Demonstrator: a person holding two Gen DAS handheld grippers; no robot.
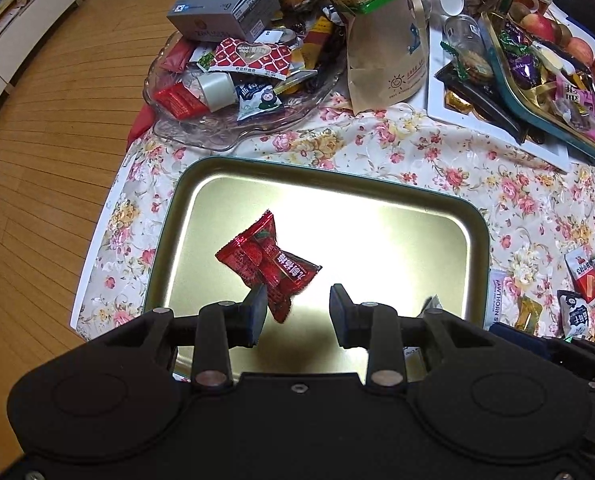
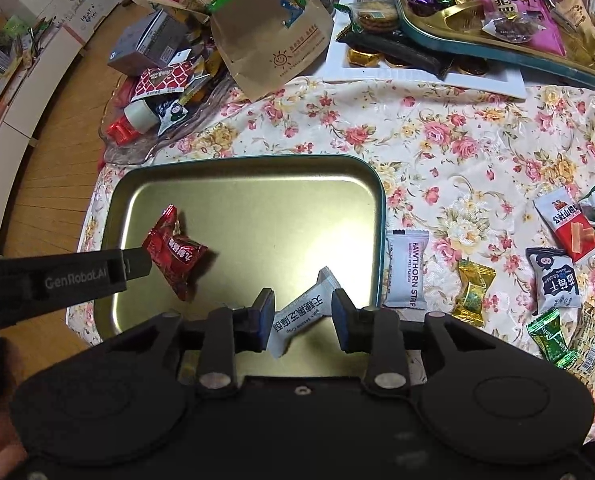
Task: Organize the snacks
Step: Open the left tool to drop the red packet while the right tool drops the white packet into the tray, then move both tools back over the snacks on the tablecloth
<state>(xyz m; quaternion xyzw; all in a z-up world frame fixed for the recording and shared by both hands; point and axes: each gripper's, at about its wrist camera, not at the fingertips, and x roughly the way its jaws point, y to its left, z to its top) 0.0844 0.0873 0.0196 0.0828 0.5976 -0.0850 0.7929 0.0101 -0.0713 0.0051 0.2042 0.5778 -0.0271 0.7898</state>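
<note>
A gold metal tray (image 1: 201, 184) with a green rim lies on the floral tablecloth; it also shows in the right wrist view (image 2: 337, 184). My left gripper (image 1: 297, 312) is open over the tray's near part. A red candy packet (image 1: 267, 260) lies against its left fingertip, over the tray. The right wrist view shows that red packet (image 2: 175, 252) at the tip of the left gripper's finger (image 2: 133, 264). My right gripper (image 2: 303, 316) is open over the tray's near right part. A white sesame crisp packet (image 2: 303, 312) lies between its fingers.
Loose snacks lie right of the tray: a white hawthorn strip (image 2: 407, 270), a gold candy (image 2: 473, 292), a red-white packet (image 2: 569, 224), green candies (image 2: 551, 338). A glass dish of snacks (image 1: 233, 80), a paper bag (image 1: 385, 52) and a full tin tray (image 2: 497, 20) stand behind.
</note>
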